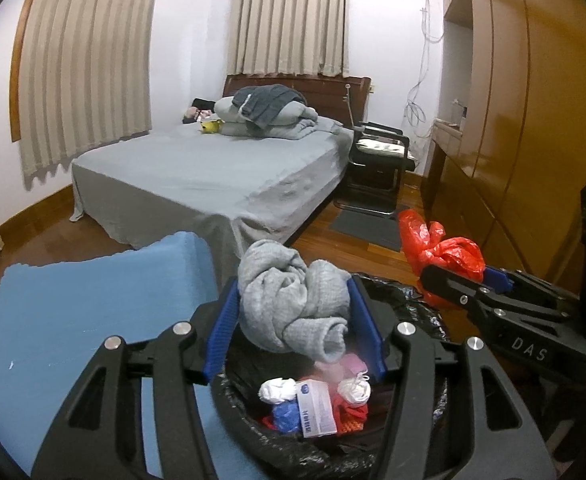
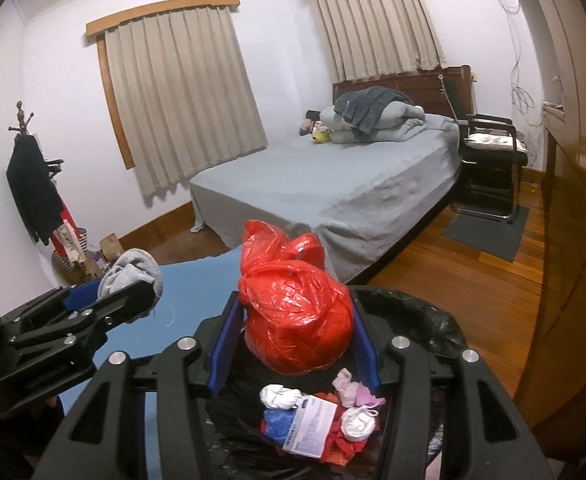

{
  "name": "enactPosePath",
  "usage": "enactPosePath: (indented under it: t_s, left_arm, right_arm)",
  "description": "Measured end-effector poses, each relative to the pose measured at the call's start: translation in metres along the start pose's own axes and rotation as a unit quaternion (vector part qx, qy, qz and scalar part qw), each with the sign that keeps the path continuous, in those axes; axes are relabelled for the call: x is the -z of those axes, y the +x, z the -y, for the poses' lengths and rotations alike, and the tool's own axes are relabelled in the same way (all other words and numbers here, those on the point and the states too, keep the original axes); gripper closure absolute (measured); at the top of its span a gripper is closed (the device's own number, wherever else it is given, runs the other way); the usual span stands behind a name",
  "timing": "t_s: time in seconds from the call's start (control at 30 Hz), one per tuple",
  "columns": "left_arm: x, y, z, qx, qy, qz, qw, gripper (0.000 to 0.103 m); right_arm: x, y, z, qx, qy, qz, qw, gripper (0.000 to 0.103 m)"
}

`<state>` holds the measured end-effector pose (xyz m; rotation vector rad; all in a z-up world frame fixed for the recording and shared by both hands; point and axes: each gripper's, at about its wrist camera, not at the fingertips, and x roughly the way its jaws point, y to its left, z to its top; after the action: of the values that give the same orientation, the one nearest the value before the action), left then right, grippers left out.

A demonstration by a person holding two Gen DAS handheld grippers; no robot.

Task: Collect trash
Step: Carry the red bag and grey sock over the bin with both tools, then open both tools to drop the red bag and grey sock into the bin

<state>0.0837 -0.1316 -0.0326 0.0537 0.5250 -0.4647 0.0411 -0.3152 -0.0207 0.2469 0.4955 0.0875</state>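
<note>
My left gripper is shut on a bunched grey knitted cloth, held between its blue pads just above a bin lined with a black bag. The cloth's lower end hangs into the bin mouth. Beside it on the right, my right gripper is shut on a knotted red plastic bag. The right wrist view shows that red bag between the right gripper's blue pads over the same bin, with the left gripper and grey cloth at the left. Inside the bin lie white wads, a printed packet and red and blue scraps.
A blue foam mat lies left of the bin. Behind it stands a bed with a grey sheet, with a black chair at its right. A wooden wardrobe runs along the right. A coat stand and bags stand far left.
</note>
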Motion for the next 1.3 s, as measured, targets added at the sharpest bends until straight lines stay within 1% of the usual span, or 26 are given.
enactPosePath:
  t_s: [0.17,0.47,0.87,1.07,1.13,1.17,1.2,1.23,1.3]
  left_arm:
    - [0.003,0.012,0.004,0.008,0.001,-0.004,1.0000,0.049]
    - [0.013,0.042,0.009,0.023,0.002,-0.028,0.9993,0.049]
    - [0.019,0.082,0.010,0.036,-0.002,-0.058,0.9977,0.049]
    - [0.021,0.094,0.008,0.037,-0.007,-0.069,0.9969,0.049]
    - [0.020,0.096,0.008,0.038,-0.006,-0.070,0.9968,0.043]
    - [0.020,0.097,0.007,0.041,-0.007,-0.071,0.9966,0.036]
    - [0.021,0.096,0.008,0.044,-0.007,-0.070,0.9966,0.031]
    - [0.021,0.096,0.008,0.045,-0.006,-0.069,0.9966,0.030]
    - [0.022,0.096,0.008,0.046,-0.006,-0.069,0.9966,0.026]
  right_arm:
    - [0.004,0.003,0.011,0.011,0.003,-0.007,1.000,0.053]
    - [0.011,0.021,0.036,0.029,0.010,-0.028,0.999,0.053]
    - [0.018,0.048,0.053,0.039,0.018,-0.051,0.998,0.051]
    - [0.018,0.060,0.062,0.042,0.023,-0.060,0.997,0.051]
    - [0.018,0.062,0.064,0.045,0.026,-0.062,0.997,0.048]
    - [0.018,0.064,0.066,0.047,0.027,-0.064,0.997,0.047]
    - [0.018,0.064,0.066,0.048,0.028,-0.064,0.996,0.044]
    - [0.018,0.064,0.067,0.050,0.028,-0.063,0.996,0.039]
    - [0.019,0.064,0.068,0.053,0.030,-0.061,0.996,0.036]
